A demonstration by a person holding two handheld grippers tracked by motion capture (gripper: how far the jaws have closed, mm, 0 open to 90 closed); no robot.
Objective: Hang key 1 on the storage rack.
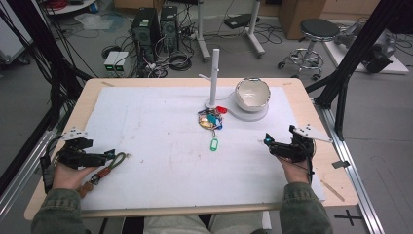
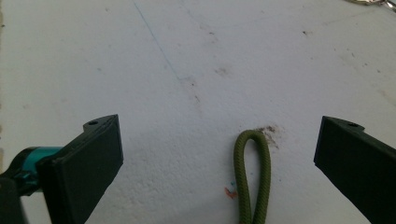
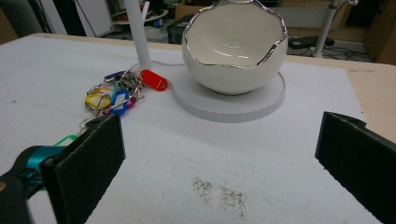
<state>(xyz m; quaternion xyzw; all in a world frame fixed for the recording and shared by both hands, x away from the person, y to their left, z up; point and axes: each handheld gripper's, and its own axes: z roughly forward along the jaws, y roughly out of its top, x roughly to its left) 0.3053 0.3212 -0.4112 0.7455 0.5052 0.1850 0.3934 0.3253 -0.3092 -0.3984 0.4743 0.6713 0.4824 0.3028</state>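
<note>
Tongs on both sides gape wide and grip nothing: left tongs (image 1: 111,155) straddle the olive cord loop (image 2: 252,175) of a lanyard far left of the egg-shaped bowl (image 1: 252,94), right tongs (image 1: 267,140) idle nearer it, so lifting seems not yet begun.

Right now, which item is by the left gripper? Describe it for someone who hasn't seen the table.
Start at the white mat covering the table. At its near left edge, beside the left gripper, lies an olive-green cord loop with a brown leather strap. The colourful key-tag bunch sits mid-table by the white stand.
</note>
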